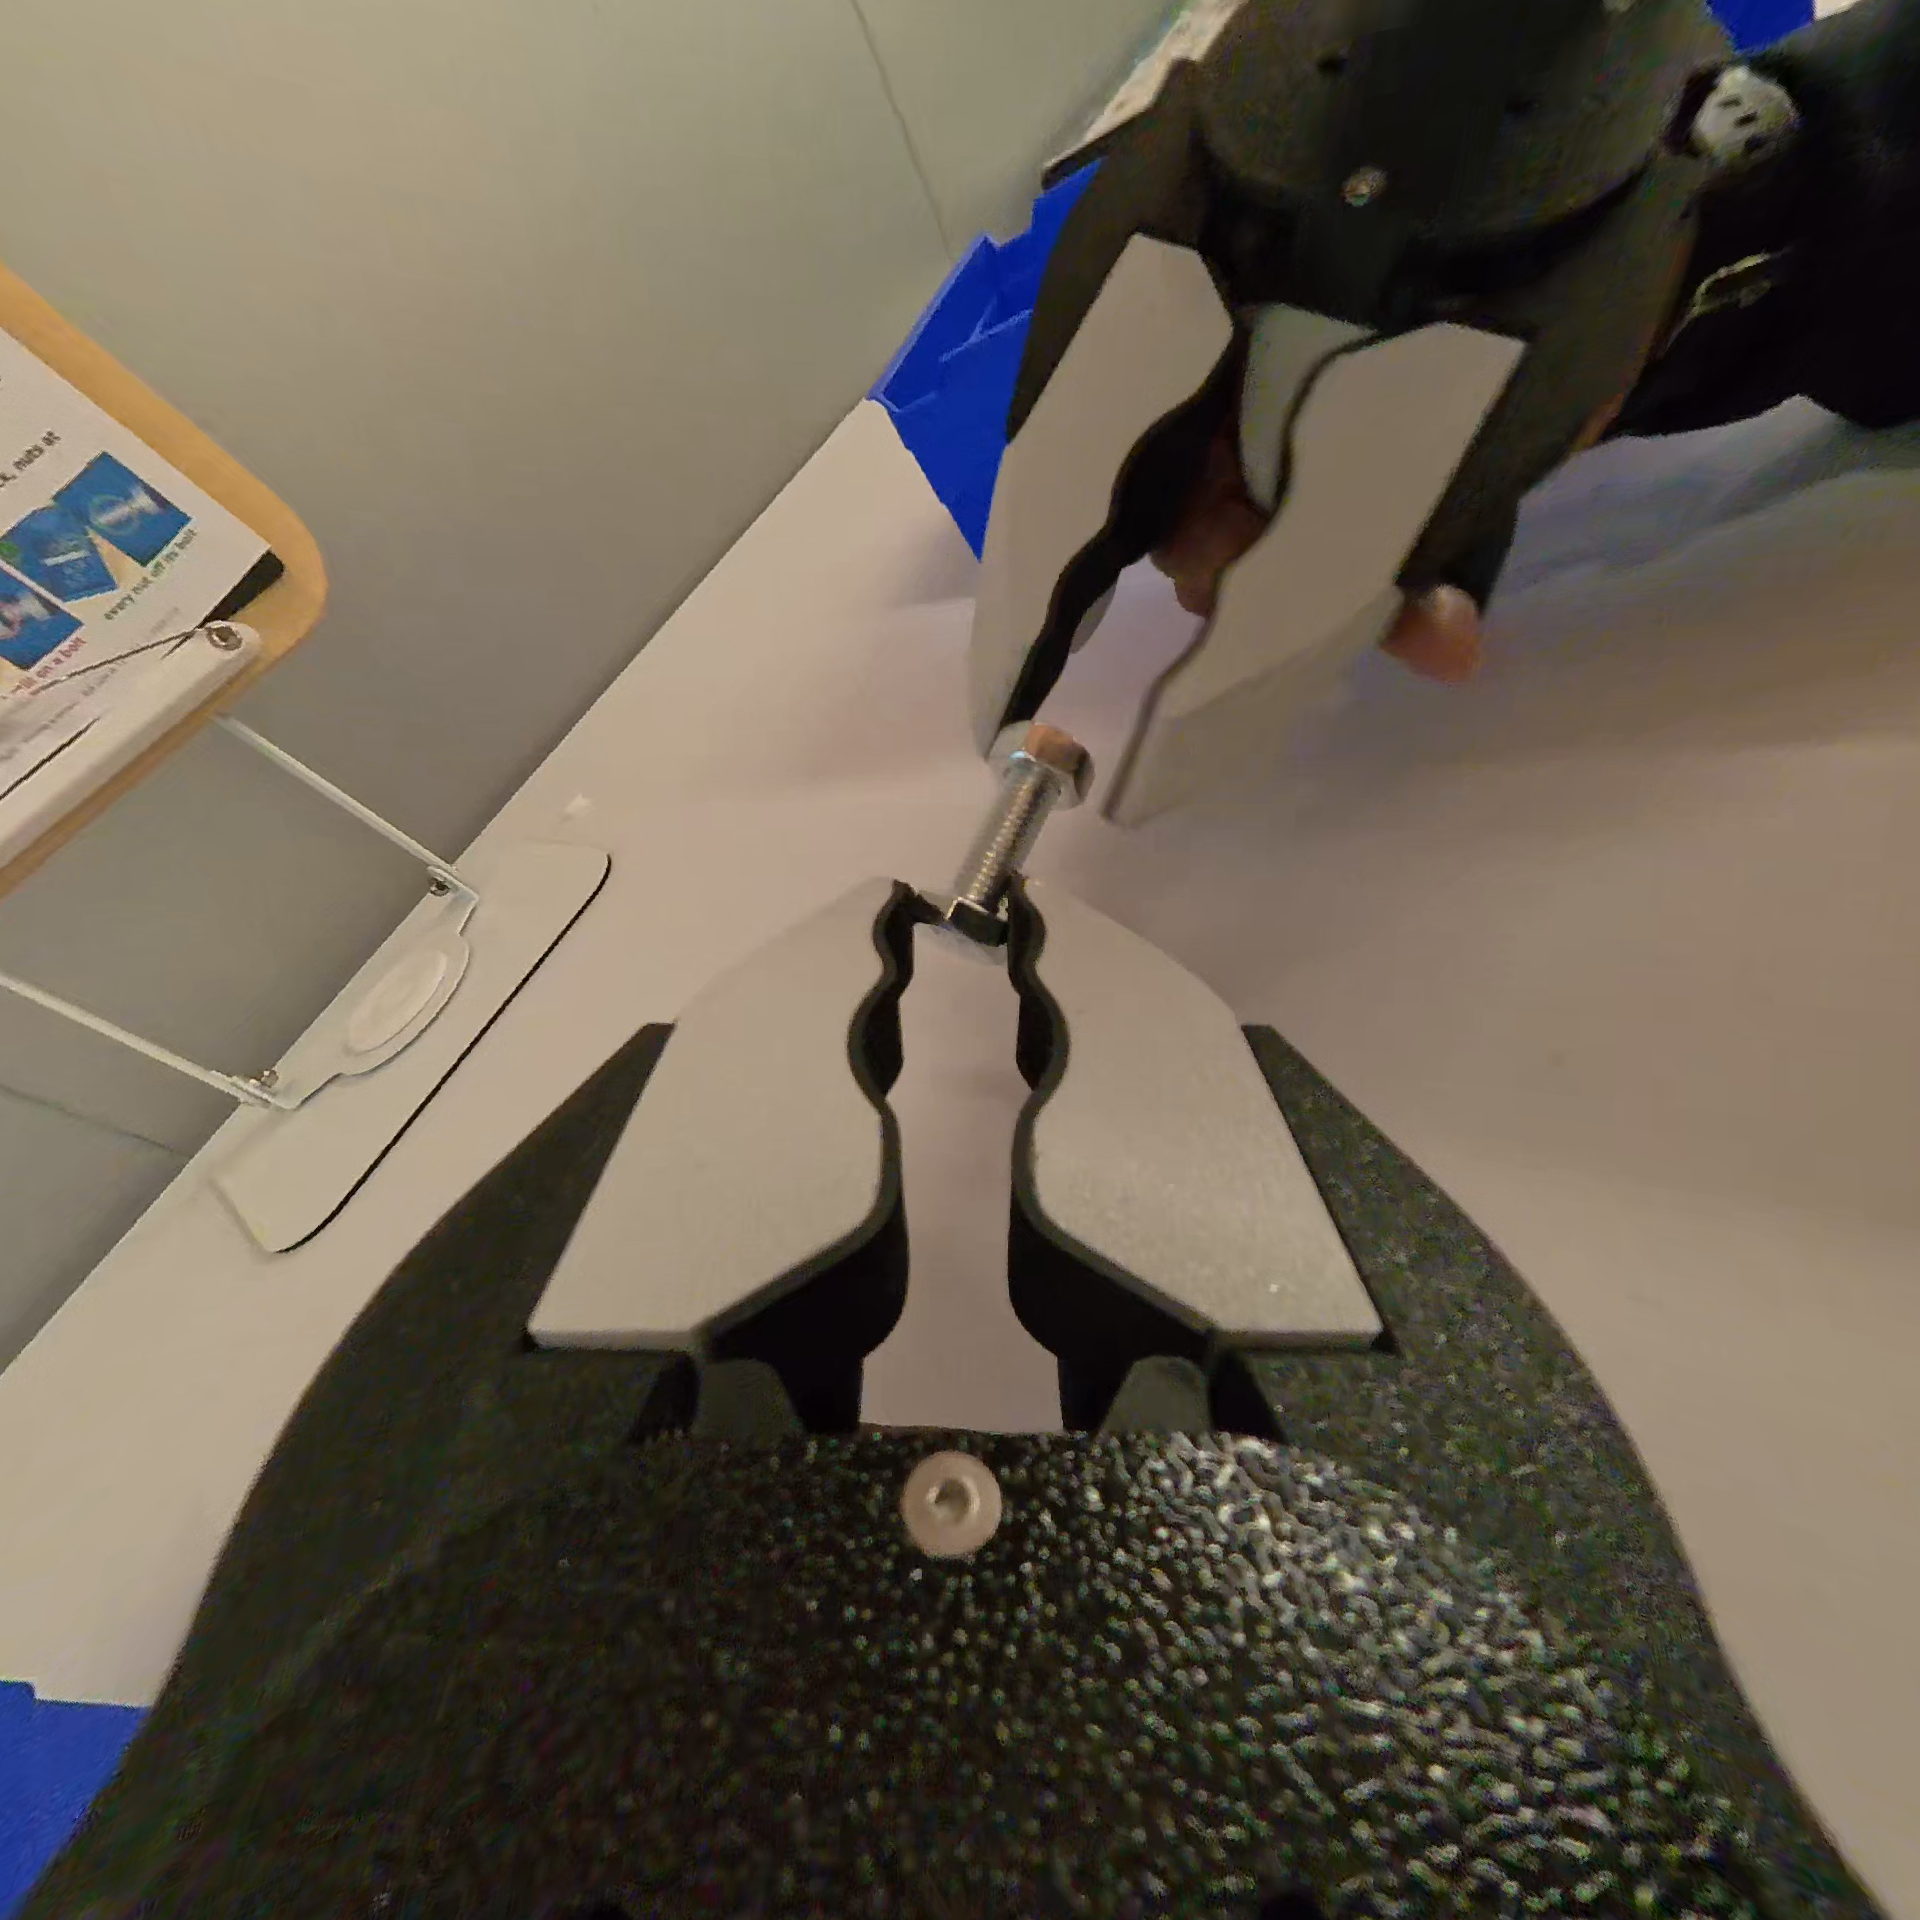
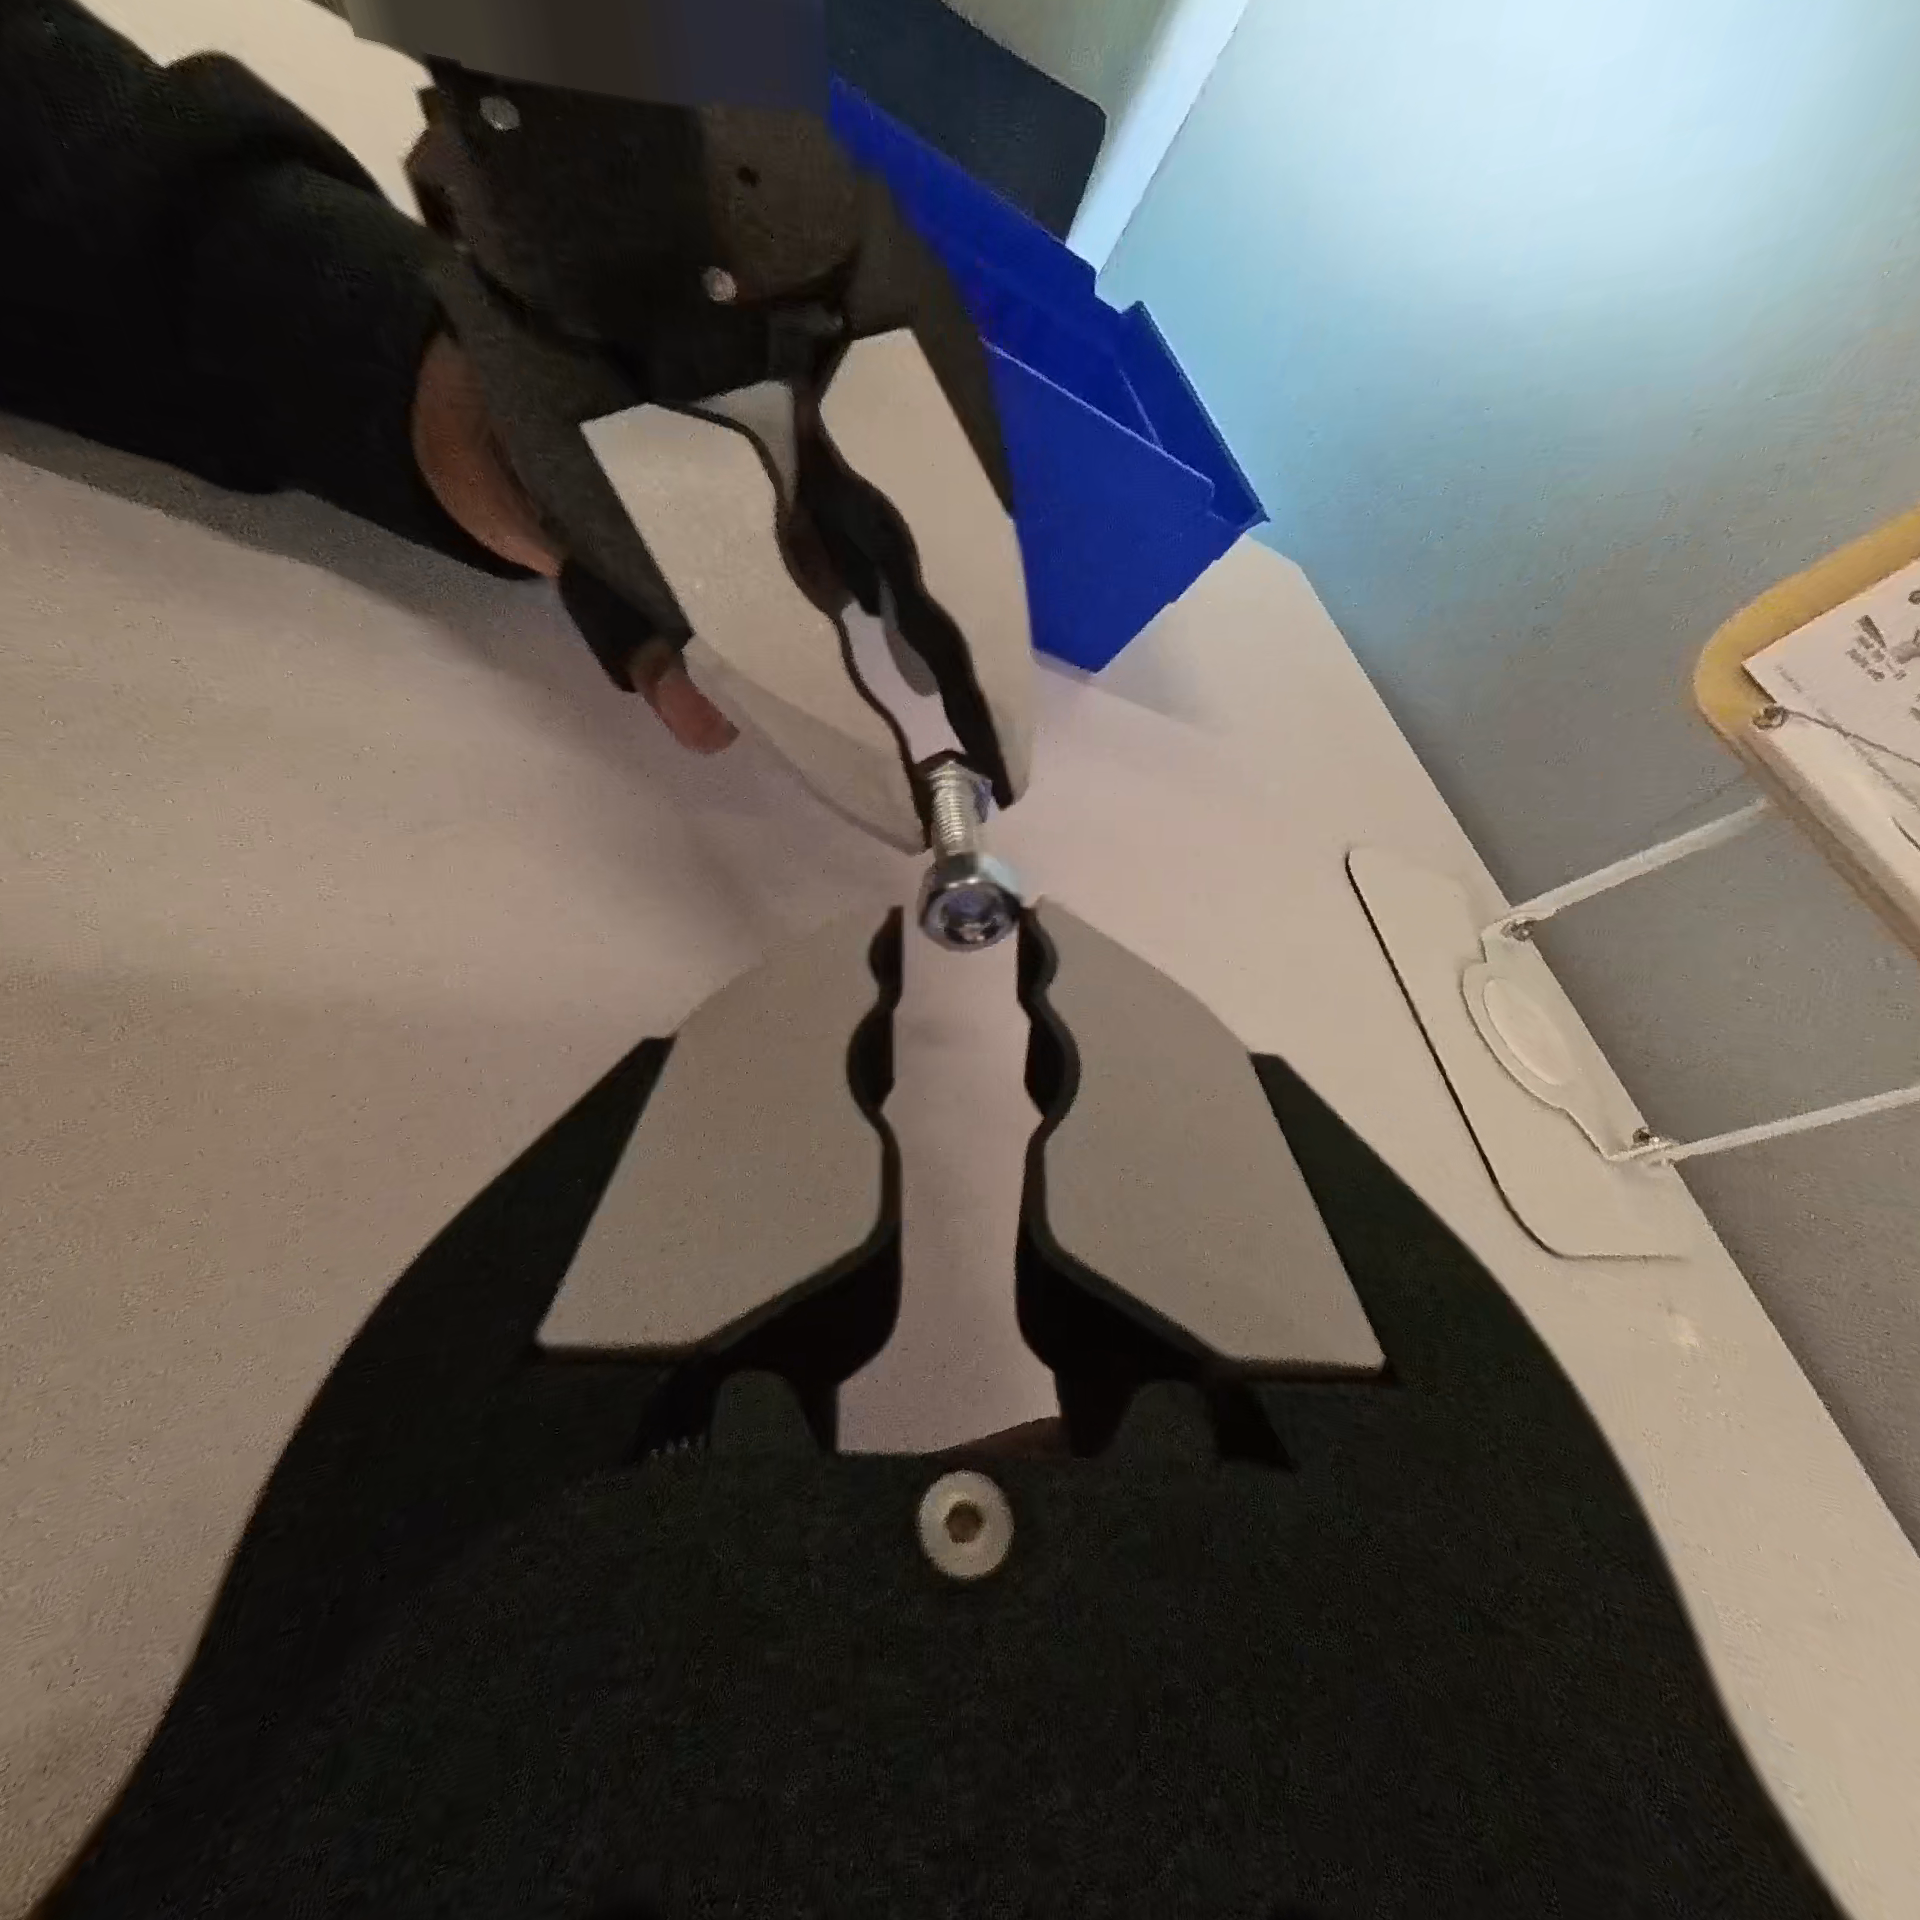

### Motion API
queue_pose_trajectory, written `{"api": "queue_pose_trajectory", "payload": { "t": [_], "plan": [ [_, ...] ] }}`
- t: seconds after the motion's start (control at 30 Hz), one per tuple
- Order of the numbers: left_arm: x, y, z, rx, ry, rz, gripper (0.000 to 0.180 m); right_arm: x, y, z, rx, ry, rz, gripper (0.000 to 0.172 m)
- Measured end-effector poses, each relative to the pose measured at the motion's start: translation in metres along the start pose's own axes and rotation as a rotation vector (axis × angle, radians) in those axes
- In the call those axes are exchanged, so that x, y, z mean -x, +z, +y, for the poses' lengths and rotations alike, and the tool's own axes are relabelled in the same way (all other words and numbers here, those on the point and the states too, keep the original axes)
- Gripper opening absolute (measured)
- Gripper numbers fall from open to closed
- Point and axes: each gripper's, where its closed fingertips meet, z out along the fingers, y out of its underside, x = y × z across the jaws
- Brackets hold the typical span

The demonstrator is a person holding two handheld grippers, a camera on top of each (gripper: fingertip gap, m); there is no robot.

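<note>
Left wrist view: my left hand-held gripper (image 1: 961, 914) is clenched on the head of a silver bolt (image 1: 995, 842). Both pads press on it at the very tips. The bolt is off the desk (image 1: 1507, 987), in from the edge where a stand's flat base (image 1: 416, 1018) sits. A nut (image 1: 1047, 767) is on the bolt's far end. My right hand-held gripper (image 1: 1060, 774) reaches in from across, released, with its fingers either side of the nut. One finger is touching or just beside it; the other clearly stands off. A board with a printed sheet (image 1: 156, 582) is on the stand, and a blue bin (image 1: 966, 416) is further along that edge.

Right wrist view: the nut (image 2: 971, 909) sits between my right hand-held gripper's (image 2: 966, 920) tips. There's a gap on one side, so it is not gripped. The bolt (image 2: 948, 810) runs back into the left hand-held gripper (image 2: 961, 805), which pinches it. The blue bin (image 2: 1101, 499) is behind, by the desk (image 2: 312, 831) edge.
</note>
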Motion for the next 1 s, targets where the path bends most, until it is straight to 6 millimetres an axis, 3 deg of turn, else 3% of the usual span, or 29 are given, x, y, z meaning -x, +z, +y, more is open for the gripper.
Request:
{"api": "queue_pose_trajectory", "payload": {
  "t": [0.1,0.2,0.27,0.33,0.47,0.53,0.67,0.77,0.8,0.93,1.0],
  "plan": [
    [-0.001,0.0,0.004,0.03,0.076,-0.026,0.016,0.002,0.004,0.006,0.035,0.221,-0.072,0.017],
    [0.001,-0.002,0.009,0.073,0.213,-0.075,0.016,0.009,0.008,0.008,0.042,0.798,-0.252,0.017],
    [0.001,-0.003,0.011,0.082,0.229,-0.075,0.016,0.008,0.008,0.007,-0.017,1.02,-0.336,0.018],
    [0.004,-0.003,0.01,0.08,0.176,-0.067,0.016,0.003,0.006,0.006,-0.062,0.933,-0.302,0.027],
    [0.009,-0.006,0.012,0.06,0.018,-0.019,0.016,-0.009,-0.001,0.005,-0.031,0.434,-0.077,0.047],
    [0.008,-0.007,0.014,0.065,-0.021,0.013,0.016,-0.01,-0.003,0.004,-0.011,0.216,0.004,0.047],
    [-0.003,-0.003,0.016,0.074,-0.017,0.064,0.017,0.004,0.002,0.004,0.01,0.082,-0.005,0.045],
    [-0.011,-0.001,0.011,0.056,0.001,0.08,0.017,0.011,0.009,0.008,0.041,0.144,-0.027,0.018],
    [-0.011,-0.001,0.012,0.063,0.019,0.063,0.017,0.011,0.01,0.009,0.048,0.223,-0.044,0.018],
    [-0.005,-0.003,0.011,0.083,0.229,-0.042,0.017,0.013,0.011,0.005,-0.027,0.91,-0.26,0.018],
    [-0.005,-0.006,0.005,0.058,0.241,-0.053,0.017,0.01,0.007,-0.003,-0.131,1.066,-0.367,0.019]
  ]
}}
